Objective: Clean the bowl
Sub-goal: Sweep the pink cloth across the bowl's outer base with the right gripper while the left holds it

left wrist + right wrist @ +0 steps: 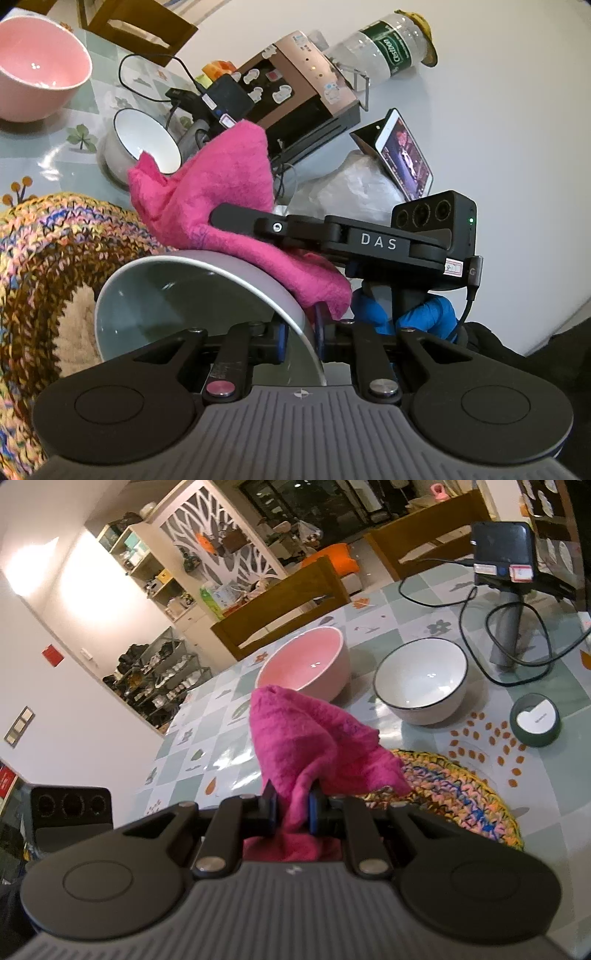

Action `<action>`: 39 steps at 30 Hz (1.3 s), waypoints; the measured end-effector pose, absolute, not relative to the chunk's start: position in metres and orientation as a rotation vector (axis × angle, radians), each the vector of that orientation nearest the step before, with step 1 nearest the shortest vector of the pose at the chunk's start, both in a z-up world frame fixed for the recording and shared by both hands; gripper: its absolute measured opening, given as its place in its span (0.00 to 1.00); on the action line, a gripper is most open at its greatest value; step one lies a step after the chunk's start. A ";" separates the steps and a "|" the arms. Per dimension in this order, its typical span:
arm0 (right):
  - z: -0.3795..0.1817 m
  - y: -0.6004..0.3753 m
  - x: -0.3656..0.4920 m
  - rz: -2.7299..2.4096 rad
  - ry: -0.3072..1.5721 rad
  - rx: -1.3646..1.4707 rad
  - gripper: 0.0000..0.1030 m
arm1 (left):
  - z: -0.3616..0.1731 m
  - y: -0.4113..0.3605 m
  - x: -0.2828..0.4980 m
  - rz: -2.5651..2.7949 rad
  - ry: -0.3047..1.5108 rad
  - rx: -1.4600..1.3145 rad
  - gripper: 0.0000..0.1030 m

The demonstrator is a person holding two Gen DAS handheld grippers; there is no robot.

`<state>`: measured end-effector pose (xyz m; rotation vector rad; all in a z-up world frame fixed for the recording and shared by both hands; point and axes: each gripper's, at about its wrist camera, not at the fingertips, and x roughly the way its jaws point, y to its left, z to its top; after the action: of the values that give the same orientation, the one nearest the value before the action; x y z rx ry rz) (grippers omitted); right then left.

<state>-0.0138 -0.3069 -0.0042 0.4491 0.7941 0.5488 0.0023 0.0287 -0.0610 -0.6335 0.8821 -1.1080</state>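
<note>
The left gripper (301, 334) was closed on the rim of a grey bowl (207, 295), its fingers (279, 341) clamping the wall from inside and outside. The bowl was held tilted on its side, its opening facing left, near a multicoloured crocheted mat (40, 258) that lay on the counter (48, 155).

The right gripper (291, 808) was closed on a pink cloth (310, 742), the fabric bunched between its fingers (314, 810) and rising above them. In the left wrist view, the cloth (218, 192) lay draped against the outer wall of the grey bowl, touching it at the upper right. The hand holding the right gripper wore a blue glove (399, 314).

Farther off on the counter stood a pink bowl (306, 664) and, to its right, a white bowl (421, 681) with a dark rim, both upright and apart from each other. A small dark green round container (535, 720) sat right of the white bowl. A clear plastic bottle (380, 48) lay on its side at the far edge in the left wrist view, and a phone (406, 151) with a lit screen leaned on a stand near it.
</note>
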 end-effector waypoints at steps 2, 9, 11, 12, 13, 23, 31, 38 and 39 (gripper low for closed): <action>-0.001 -0.303 -0.019 0.568 0.784 0.438 0.16 | -0.061 0.036 -0.004 -1.107 0.881 -0.648 0.16; 0.007 -0.288 -0.031 0.624 0.774 0.417 0.16 | -0.064 0.056 -0.021 -1.105 0.901 -0.688 0.16; 0.009 -0.282 -0.044 0.644 0.771 0.408 0.16 | -0.065 0.060 -0.026 -1.101 0.908 -0.690 0.18; 0.009 -0.281 -0.046 0.651 0.771 0.407 0.16 | -0.065 0.062 -0.028 -1.099 0.912 -0.690 0.18; 0.009 -0.281 -0.047 0.655 0.772 0.407 0.16 | -0.065 0.064 -0.031 -1.097 0.917 -0.690 0.19; 0.012 -0.271 -0.057 0.706 0.789 0.405 0.16 | -0.066 0.069 -0.048 -1.079 0.963 -0.663 0.24; 0.013 -0.265 -0.059 0.733 0.803 0.398 0.16 | -0.066 0.060 -0.046 -1.084 0.978 -0.652 0.27; 0.014 -0.260 -0.060 0.748 0.810 0.387 0.16 | -0.067 0.059 -0.047 -1.084 0.971 -0.634 0.29; 0.014 -0.260 -0.060 0.750 0.811 0.387 0.16 | -0.067 0.060 -0.047 -1.086 0.970 -0.635 0.29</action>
<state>-0.0602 -0.2602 0.0138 0.3867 0.8112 0.7501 -0.0471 0.0598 -0.0674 -0.6355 0.9699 -1.0859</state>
